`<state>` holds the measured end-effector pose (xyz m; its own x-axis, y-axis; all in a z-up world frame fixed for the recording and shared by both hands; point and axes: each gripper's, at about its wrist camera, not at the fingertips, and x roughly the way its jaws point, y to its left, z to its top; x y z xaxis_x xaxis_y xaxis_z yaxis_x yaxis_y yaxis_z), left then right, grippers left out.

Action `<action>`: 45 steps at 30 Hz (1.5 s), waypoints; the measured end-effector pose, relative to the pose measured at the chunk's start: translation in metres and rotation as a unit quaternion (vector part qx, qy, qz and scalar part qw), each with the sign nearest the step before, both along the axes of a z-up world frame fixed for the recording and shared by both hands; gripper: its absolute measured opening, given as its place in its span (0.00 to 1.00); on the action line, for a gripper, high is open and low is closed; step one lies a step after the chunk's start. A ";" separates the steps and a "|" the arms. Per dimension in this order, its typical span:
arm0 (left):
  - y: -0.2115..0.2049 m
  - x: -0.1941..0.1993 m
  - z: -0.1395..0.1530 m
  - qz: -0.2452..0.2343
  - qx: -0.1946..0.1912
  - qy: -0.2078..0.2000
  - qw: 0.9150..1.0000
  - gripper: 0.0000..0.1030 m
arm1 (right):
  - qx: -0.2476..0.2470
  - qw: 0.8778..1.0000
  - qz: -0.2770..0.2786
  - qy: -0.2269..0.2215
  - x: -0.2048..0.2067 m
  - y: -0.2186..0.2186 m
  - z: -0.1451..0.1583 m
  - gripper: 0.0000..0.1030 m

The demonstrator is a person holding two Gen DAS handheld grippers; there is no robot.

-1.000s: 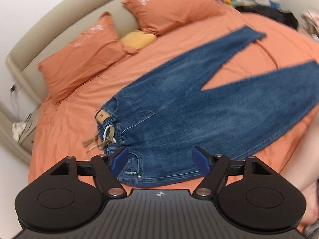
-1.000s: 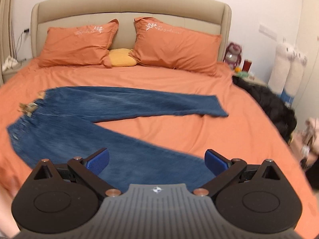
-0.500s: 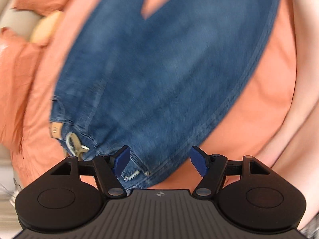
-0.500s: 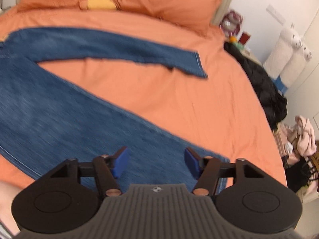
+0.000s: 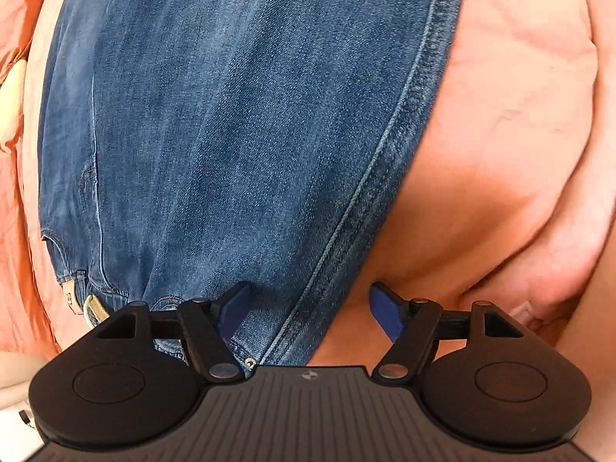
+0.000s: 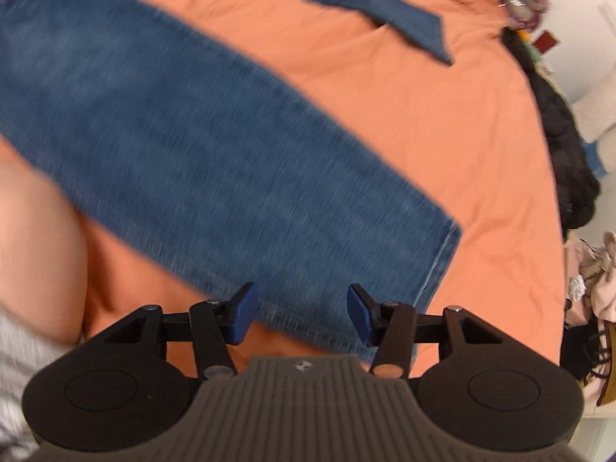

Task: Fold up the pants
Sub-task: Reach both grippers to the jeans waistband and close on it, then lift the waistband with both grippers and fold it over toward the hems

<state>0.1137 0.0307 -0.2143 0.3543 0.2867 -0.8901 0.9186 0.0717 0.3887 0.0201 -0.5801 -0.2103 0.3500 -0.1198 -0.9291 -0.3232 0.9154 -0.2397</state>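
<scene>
Pants: blue jeans (image 5: 238,123) lie flat and unfolded on my orange bed (image 6: 442,146), legs spread in a V, so no fold is made yet
Long axis: in the right wrist view the near leg (image 6: 215,154) runs from the waist at far left to its hem (image 6: 442,261) at near right; the far leg (image 6: 346,4) angles off toward the top right
Waist end: in the left wrist view the waistband corner with its rivet (image 5: 250,363) sits at the near edge, the outer side seam (image 5: 385,177) climbing away to the far right
Left gripper: my left gripper (image 5: 308,310) is wide apart and grips nothing; its left pad sits over denim, its right pad over bare sheet, so the side seam lies between them
Right gripper: my right gripper (image 6: 298,313) has just been narrowing to about half width; the near edge of the leg lies under the gap, close by the hem, and I judge the pads are not pinching yet
Nearer hand: left for the waist, right for the hem
Next move, my guess: pinch both ends of the near leg and carry it away from me onto the far leg
Beyond: dark clothing (image 6: 562,146) lies at the bed's right edge
</scene>
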 end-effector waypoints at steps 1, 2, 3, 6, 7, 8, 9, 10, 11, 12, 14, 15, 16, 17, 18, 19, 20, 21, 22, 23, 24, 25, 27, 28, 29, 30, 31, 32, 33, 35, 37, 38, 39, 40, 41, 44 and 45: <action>0.000 0.001 0.000 0.006 -0.001 -0.003 1.000 0.76 | 0.001 1.000 0.006 0.007 -0.003 0.000 -0.004 0.47; -0.001 0.000 0.001 0.014 -0.002 -0.007 1.000 0.72 | 0.002 1.000 0.013 0.012 -0.004 0.001 -0.009 0.48; 0.000 0.000 0.003 0.020 -0.004 -0.011 1.000 0.60 | 0.002 1.000 0.021 0.016 -0.007 0.004 -0.013 0.50; -0.004 0.000 0.008 0.038 0.004 -0.036 0.999 0.24 | -0.006 0.999 0.045 0.025 -0.011 0.012 -0.028 0.66; -0.005 -0.001 0.010 0.046 0.003 -0.038 0.998 0.14 | -0.003 0.998 0.049 0.029 -0.011 0.014 -0.032 0.66; -0.007 -0.002 0.013 0.050 0.002 -0.044 0.998 0.12 | -0.002 0.998 0.050 0.032 -0.010 0.016 -0.036 0.66; -0.009 -0.003 0.017 0.052 0.002 -0.054 0.997 0.08 | -0.003 0.998 0.049 0.032 -0.010 0.017 -0.039 0.65; -0.011 -0.002 0.020 0.052 0.001 -0.063 0.997 0.07 | -0.004 0.998 0.050 0.029 -0.010 0.018 -0.042 0.62; -0.012 -0.002 0.025 0.053 0.000 -0.075 0.996 0.05 | -0.004 0.998 0.050 0.024 -0.010 0.019 -0.043 0.62; -0.015 -0.001 0.029 0.054 -0.003 -0.090 0.994 0.05 | -0.007 0.999 0.047 0.018 -0.009 0.021 -0.045 0.61; -0.021 0.000 0.033 0.064 -0.012 -0.112 0.992 0.05 | -0.012 0.999 0.045 0.001 -0.011 0.026 -0.047 0.53; -0.021 0.000 0.038 0.069 -0.016 -0.118 0.990 0.04 | -0.015 0.999 0.046 -0.007 -0.013 0.029 -0.048 0.46; -0.022 -0.001 0.042 0.072 -0.020 -0.124 0.989 0.05 | -0.021 0.999 0.047 -0.015 -0.014 0.031 -0.050 0.38; -0.022 0.000 0.046 0.074 -0.022 -0.130 0.988 0.05 | -0.025 0.998 0.049 -0.020 -0.014 0.033 -0.051 0.33; -0.024 0.000 0.043 0.076 -0.025 -0.136 0.988 0.04 | -0.029 0.998 0.048 -0.023 -0.014 0.036 -0.051 0.17; -0.026 -0.003 0.045 0.079 -0.027 -0.142 0.986 0.04 | -0.037 0.998 0.048 -0.029 -0.015 0.038 -0.049 0.09; -0.026 -0.001 0.046 0.081 -0.030 -0.147 0.985 0.04 | -0.043 0.997 0.049 -0.037 -0.014 0.040 -0.046 0.08; -0.027 -0.002 0.049 0.084 -0.034 -0.153 0.984 0.04 | -0.043 0.997 0.049 -0.044 -0.015 0.041 -0.041 0.05; -0.028 -0.002 0.052 0.088 -0.038 -0.157 0.983 0.04 | -0.043 0.997 0.044 -0.052 -0.015 0.042 -0.036 0.03; -0.026 0.001 0.054 0.092 -0.043 -0.162 0.982 0.04 | -0.043 0.996 0.040 -0.062 -0.016 0.042 -0.029 0.03; -0.025 0.003 0.057 0.097 -0.049 -0.166 0.980 0.04 | -0.044 0.996 0.035 -0.073 -0.015 0.042 -0.021 0.02; -0.025 0.004 0.061 0.105 -0.056 -0.170 0.978 0.04 | -0.046 0.995 0.029 -0.085 -0.015 0.042 -0.013 0.01; -0.024 0.008 0.070 0.125 -0.073 -0.176 0.974 0.04 | -0.051 0.992 0.018 -0.110 -0.012 0.042 0.003 0.00; -0.022 0.011 0.076 0.135 -0.083 -0.182 0.971 0.04 | -0.057 0.991 0.016 -0.122 -0.010 0.044 0.010 0.00; -0.021 0.013 0.081 0.143 -0.092 -0.187 0.968 0.04 | -0.065 0.989 0.011 -0.134 -0.008 0.045 0.017 0.00; -0.020 0.016 0.086 0.152 -0.100 -0.191 0.965 0.04 | -0.072 0.987 0.005 -0.144 -0.004 0.047 0.024 0.00; -0.019 0.019 0.092 0.163 -0.110 -0.194 0.961 0.04 | -0.077 0.985 -0.002 -0.154 0.000 0.048 0.030 0.00; -0.017 0.022 0.097 0.173 -0.120 -0.197 0.957 0.04 | -0.084 0.983 -0.008 -0.163 0.006 0.050 0.035 0.00; -0.017 0.025 0.103 0.181 -0.127 -0.201 0.954 0.04 | -0.090 0.981 -0.013 -0.173 0.010 0.051 0.040 0.00; -0.016 0.030 0.111 0.192 -0.140 -0.211 0.948 0.04 | -0.104 0.976 -0.023 -0.188 0.021 0.053 0.049 0.00; -0.015 0.038 0.119 0.203 -0.152 -0.219 0.942 0.04 | -0.117 0.972 -0.033 -0.199 0.035 0.055 0.056 0.00; -0.015 0.042 0.124 0.207 -0.158 -0.223 0.939 0.04 | -0.123 0.971 -0.036 -0.203 0.043 0.056 0.059 0.00; -0.015 0.046 0.127 0.212 -0.163 -0.226 0.937 0.04 | -0.130 0.969 -0.040 -0.206 0.047 0.057 0.062 0.00; -0.014 0.050 0.131 0.218 -0.169 -0.230 0.933 0.04 | -0.135 0.968 -0.043 -0.209 0.055 0.058 0.063 0.00; -0.015 0.053 0.135 0.222 -0.175 -0.233 0.930 0.04 | -0.139 0.967 -0.046 -0.211 0.062 0.058 0.064 0.00; -0.015 0.068 0.140 0.230 -0.189 -0.242 0.923 0.04 | -0.151 0.964 -0.051 -0.211 0.085 0.059 0.062 0.00; -0.014 0.072 0.141 0.232 -0.192 -0.244 0.922 0.04 | -0.155 0.964 -0.052 -0.210 0.093 0.060 0.060 0.00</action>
